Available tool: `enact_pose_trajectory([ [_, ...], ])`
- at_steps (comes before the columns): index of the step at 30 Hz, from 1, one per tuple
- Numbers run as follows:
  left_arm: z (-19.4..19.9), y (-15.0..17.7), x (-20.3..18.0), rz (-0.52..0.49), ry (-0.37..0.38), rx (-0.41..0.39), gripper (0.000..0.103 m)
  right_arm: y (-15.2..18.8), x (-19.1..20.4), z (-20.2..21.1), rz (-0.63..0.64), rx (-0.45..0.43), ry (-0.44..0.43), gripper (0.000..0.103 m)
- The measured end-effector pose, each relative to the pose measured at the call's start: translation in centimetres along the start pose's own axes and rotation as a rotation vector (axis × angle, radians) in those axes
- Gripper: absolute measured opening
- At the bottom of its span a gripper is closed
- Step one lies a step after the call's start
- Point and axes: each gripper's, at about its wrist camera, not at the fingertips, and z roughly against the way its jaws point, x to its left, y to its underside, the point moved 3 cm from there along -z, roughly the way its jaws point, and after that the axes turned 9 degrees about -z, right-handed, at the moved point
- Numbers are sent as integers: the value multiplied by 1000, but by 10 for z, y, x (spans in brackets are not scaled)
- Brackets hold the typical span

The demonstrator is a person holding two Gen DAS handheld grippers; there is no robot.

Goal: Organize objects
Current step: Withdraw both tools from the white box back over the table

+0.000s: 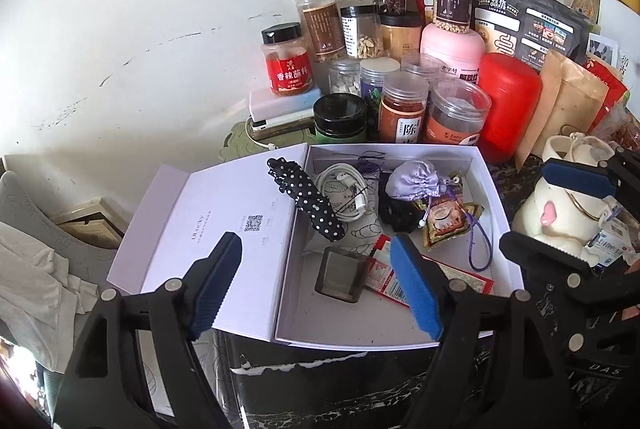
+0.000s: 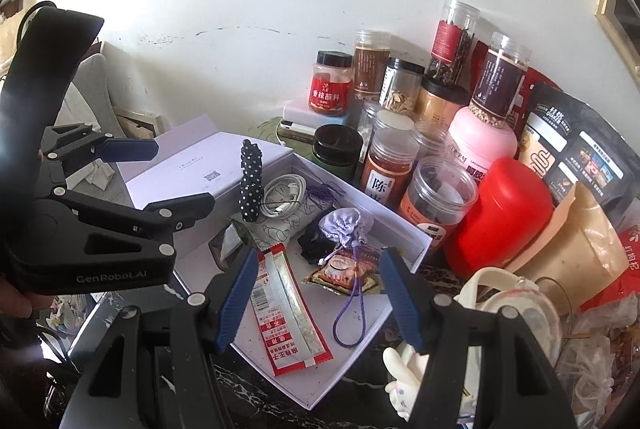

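The white box (image 1: 496,189) lay open on the dark marble top (image 1: 320,381), its lid (image 1: 208,229) flat beside it. Both grippers hung above the box's near edge, jaws apart and empty: the left gripper (image 1: 316,281) over the lid hinge and small dark cup (image 1: 340,275), the right gripper (image 2: 320,299) over the red sachet (image 2: 288,313) and purple cord (image 2: 348,317). The lilac pouch (image 1: 412,181), white cable (image 1: 344,189) and dotted umbrella (image 1: 308,201) lay farther in.

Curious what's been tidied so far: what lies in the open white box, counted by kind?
Sachets: 2 (red-and-white sachet, picture-printed packet)
Fabric pieces: 3 (polka-dot cloth, lilac drawstring pouch, black cloth)
Cords: 2 (white charging cable, purple lanyard)
Dark square cup: 1
Total visible: 8
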Motion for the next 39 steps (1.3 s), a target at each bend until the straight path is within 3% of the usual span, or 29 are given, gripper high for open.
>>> enact_pose_trajectory([
  [5, 32, 3, 2, 2, -16, -26, 79, -1, 7, 27, -10, -48, -10, 71],
  [18, 114, 21, 0, 19, -52, -86, 89, 11, 14, 100, -39, -140, 27, 75],
  [29, 165, 53, -17, 4, -63, -111, 94, 42, 16, 139, -63, -158, 52, 76],
  [39, 180, 90, -33, 13, -48, -98, 94, 81, 21, 149, -84, -119, 79, 76],
])
